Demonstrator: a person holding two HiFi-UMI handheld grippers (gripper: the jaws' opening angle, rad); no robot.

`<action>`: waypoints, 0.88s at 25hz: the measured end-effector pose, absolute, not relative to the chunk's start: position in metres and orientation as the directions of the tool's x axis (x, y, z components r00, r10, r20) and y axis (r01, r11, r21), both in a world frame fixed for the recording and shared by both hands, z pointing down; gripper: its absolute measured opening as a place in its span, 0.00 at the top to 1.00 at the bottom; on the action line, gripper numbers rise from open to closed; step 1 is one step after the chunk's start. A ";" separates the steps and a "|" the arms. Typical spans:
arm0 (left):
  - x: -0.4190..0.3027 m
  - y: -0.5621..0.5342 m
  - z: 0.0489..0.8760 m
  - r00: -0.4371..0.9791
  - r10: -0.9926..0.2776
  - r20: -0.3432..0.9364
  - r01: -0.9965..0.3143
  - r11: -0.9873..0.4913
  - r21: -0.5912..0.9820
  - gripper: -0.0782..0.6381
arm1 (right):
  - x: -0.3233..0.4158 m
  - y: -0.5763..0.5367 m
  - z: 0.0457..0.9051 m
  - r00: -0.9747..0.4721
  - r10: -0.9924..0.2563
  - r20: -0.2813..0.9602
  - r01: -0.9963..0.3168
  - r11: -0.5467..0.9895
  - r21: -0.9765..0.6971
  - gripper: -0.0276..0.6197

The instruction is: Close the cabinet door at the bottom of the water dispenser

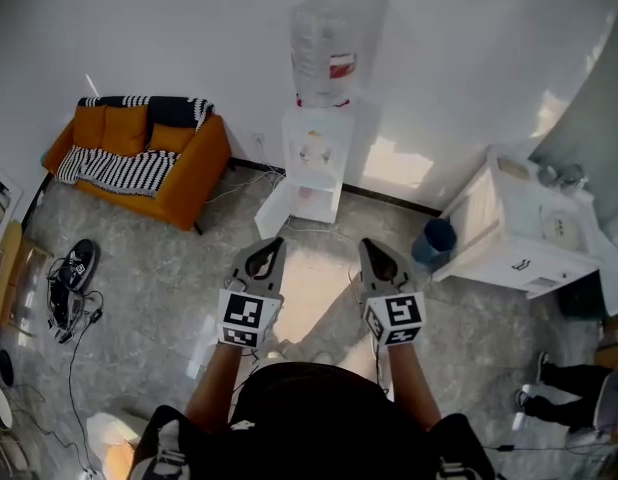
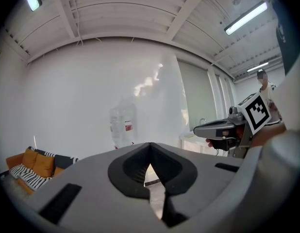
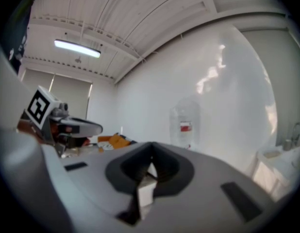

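Note:
The white water dispenser (image 1: pixel 317 158) stands against the far wall with a clear bottle (image 1: pixel 331 38) on top. Its bottom cabinet door (image 1: pixel 271 211) is swung open to the left of the lower compartment. Both grippers are held side by side, well short of the dispenser and touching nothing. My left gripper (image 1: pixel 273 244) is shut and empty, and my right gripper (image 1: pixel 370 245) also looks shut and empty. The left gripper view has the shut left gripper (image 2: pixel 150 152) below the bottle (image 2: pixel 122 125). The right gripper view shows the right gripper (image 3: pixel 150 155) under the bottle (image 3: pixel 184 123).
An orange sofa (image 1: pixel 139 153) with a striped blanket stands at the left wall. A white sink cabinet (image 1: pixel 519 233) and a blue bin (image 1: pixel 436 240) are to the right of the dispenser. Shoes and cables (image 1: pixel 74 283) lie on the floor at left. Someone's feet (image 1: pixel 569 380) show at right.

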State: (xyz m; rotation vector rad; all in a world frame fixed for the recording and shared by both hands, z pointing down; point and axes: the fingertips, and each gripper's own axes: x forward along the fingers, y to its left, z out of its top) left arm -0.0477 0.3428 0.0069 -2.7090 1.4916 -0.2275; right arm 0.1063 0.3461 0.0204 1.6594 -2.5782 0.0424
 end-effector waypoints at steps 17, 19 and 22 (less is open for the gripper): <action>-0.018 0.347 0.023 0.504 -0.853 0.131 -0.842 -0.520 -0.143 0.88 | 0.129 0.344 0.038 -0.451 -0.889 0.083 -0.891 0.453 0.008 0.91; -0.020 0.341 0.025 0.505 -0.853 0.131 -0.842 -0.521 -0.144 0.88 | 0.127 0.337 0.038 -0.452 -0.889 0.079 -0.891 0.454 0.007 0.91; -0.028 0.329 0.024 0.501 -0.856 0.125 -0.846 -0.515 -0.137 0.88 | 0.119 0.325 0.036 -0.458 -0.887 0.069 -0.888 0.459 0.009 0.91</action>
